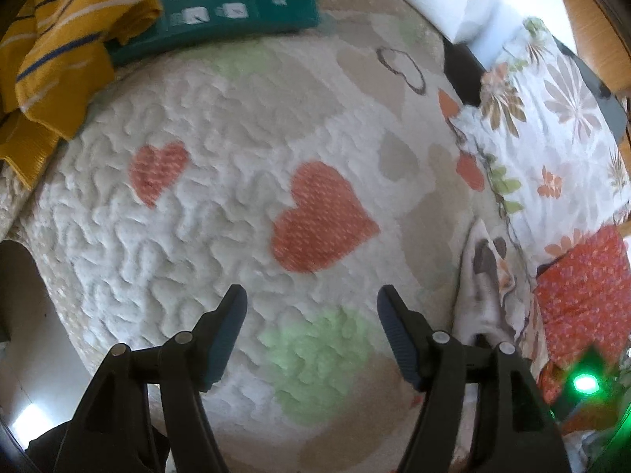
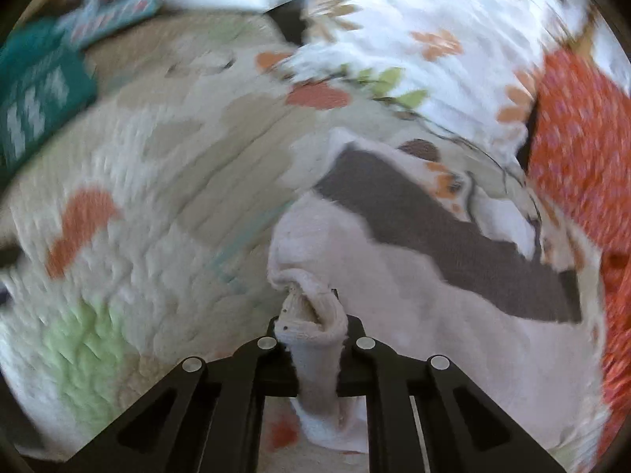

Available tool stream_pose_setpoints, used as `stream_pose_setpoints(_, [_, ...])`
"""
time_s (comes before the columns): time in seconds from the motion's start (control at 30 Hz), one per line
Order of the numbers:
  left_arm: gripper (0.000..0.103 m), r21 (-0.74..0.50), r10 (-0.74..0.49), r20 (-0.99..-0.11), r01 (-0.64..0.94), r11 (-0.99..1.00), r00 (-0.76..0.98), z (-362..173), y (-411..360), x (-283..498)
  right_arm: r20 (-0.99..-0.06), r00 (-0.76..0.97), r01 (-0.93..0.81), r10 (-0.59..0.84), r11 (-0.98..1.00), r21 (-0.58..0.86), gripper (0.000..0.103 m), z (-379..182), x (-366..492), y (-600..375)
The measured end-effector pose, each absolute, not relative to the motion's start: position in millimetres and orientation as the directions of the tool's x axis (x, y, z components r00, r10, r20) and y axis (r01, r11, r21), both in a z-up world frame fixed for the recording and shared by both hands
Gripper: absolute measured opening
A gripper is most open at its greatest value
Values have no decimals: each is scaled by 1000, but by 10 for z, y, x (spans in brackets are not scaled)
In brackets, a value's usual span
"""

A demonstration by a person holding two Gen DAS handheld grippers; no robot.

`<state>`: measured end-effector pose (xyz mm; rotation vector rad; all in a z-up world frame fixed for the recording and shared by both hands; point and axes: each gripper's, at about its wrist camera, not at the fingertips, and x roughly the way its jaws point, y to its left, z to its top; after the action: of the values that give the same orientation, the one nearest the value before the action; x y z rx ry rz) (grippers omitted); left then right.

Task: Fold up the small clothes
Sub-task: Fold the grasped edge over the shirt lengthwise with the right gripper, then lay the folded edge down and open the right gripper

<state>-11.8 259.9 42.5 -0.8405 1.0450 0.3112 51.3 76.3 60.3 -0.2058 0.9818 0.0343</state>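
A small white garment with a brown patch (image 2: 414, 276) hangs from my right gripper (image 2: 311, 315), whose jaws are shut on a bunched edge of it; the right wrist view is smeared by motion. The same garment (image 1: 485, 287) shows in the left wrist view as a white and brown peak at the right. My left gripper (image 1: 311, 307) stands open over the quilted bedspread (image 1: 197, 205) with hearts, nothing between its blue pads (image 1: 226, 339).
A yellow striped garment (image 1: 59, 51) lies at the far left beside a teal folded cloth (image 1: 228, 4). A floral cloth (image 1: 552, 126) and an orange dotted cloth (image 1: 587, 295) lie at the right. The bed's edge drops off at the lower left.
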Motion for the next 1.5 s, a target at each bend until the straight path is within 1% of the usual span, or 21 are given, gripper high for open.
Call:
stream_pose_setpoints(0.13, [68, -449, -170, -857, -541, 711, 487, 453, 2236, -17, -810, 587, 42, -17, 999, 10, 9, 1073, 542, -204])
stream_pose_setpoints(0.27, [68, -437, -194, -855, -465, 770, 482, 474, 1774, 91, -787, 615, 241, -46, 962, 131, 9, 1314, 285, -1410])
stream_pose_setpoints(0.37, [68, -420, -221, -858, -385, 822, 464, 493, 1302, 193, -793, 601, 366, -103, 917, 159, 9, 1263, -21, -2129])
stream_pose_setpoints(0.43, [68, -429, -272, -852, -298, 853, 448, 489, 952, 267, -817, 559, 432, -141, 890, 142, 9, 1093, -219, -2501])
stream_pose_setpoints(0.5, [68, -443, -317, -845, -232, 866, 431, 474, 674, 317, -843, 526, 464, -114, 869, 172, 9, 875, -377, -2791])
stream_pose_setpoints(0.57, [68, -452, -358, -839, -160, 878, 409, 446, 356, 349, -845, 534, 459, -42, 853, 247, 9, 722, -469, -2924])
stream_pose_setpoints(0.67, [68, -444, -374, -839, -98, 891, 396, 415, 14, 366, -839, 544, 415, 5, 867, 274, 9, 693, -479, -2847])
stream_pose_setpoints(0.77, [68, -427, -370, -841, -65, 902, 394, 393, -221, 383, -842, 540, 380, 23, 886, 267, 9, 795, -509, -2762])
stream_pose_setpoints(0.87, [68, -420, -367, -831, -38, 907, 418, 429, -363, 395, -838, 545, 371, 7, 895, 249, 9, 883, -647, -2771])
stream_pose_setpoints(0.97, [68, -402, -360, -827, -5, 916, 432, 458, -493, 396, -872, 489, 378, -10, 903, 202, 10, 809, -701, -2794])
stream_pose_setpoints(1.0, [68, -402, -365, -829, 3, 916, 423, 445, -533, 426, -883, 470, 381, -7, 904, 196, 11, 776, -695, -2815])
stream_pose_setpoints(1.07, [68, -410, -379, -836, 7, 912, 397, 396, -603, 428, -877, 480, 411, -1, 884, 224, 17, 800, -756, -2896])
stream_pose_setpoints(1.13, [68, -409, -382, -843, 8, 912, 380, 343, -657, 449, -845, 534, 444, -27, 860, 253, 28, 957, -792, -2975])
stream_pose_setpoints(1.2, [68, -392, -370, -849, 20, 920, 378, 333, -705, 446, -811, 583, 430, -53, 866, 253, 31, 1110, -721, -2980])
stream_pose_setpoints(1.23, [68, -387, -367, -850, 25, 922, 378, 337, -717, 441, -802, 595, 414, -56, 876, 246, 31, 1161, -638, -2958])
stream_pose_setpoints(1.3, [68, -377, -359, -851, 31, 926, 382, 353, -734, 436, -791, 611, 351, -14, 901, 255, 31, 1172, -401, -2930])
stream_pose_setpoints(1.33, [68, -375, -358, -852, 32, 927, 383, 357, -739, 442, -799, 602, 326, 0, 913, 246, 31, 1123, -264, -2918])
stream_pose_setpoints(1.43, [68, -374, -359, -851, 37, 927, 383, 365, -739, 446, -828, 560, 308, -25, 934, 180, 31, 903, 32, -2921])
stream_pose_setpoints(1.47, [68, -367, -354, -851, 43, 929, 387, 376, -738, 441, -829, 558, 306, -22, 935, 181, 31, 839, 61, -2940])
stream_pose_setpoints(1.5, [68, -359, -348, -852, 47, 932, 392, 386, -742, 444, -830, 558, 296, 14, 930, 215, 29, 778, 92, -2970])
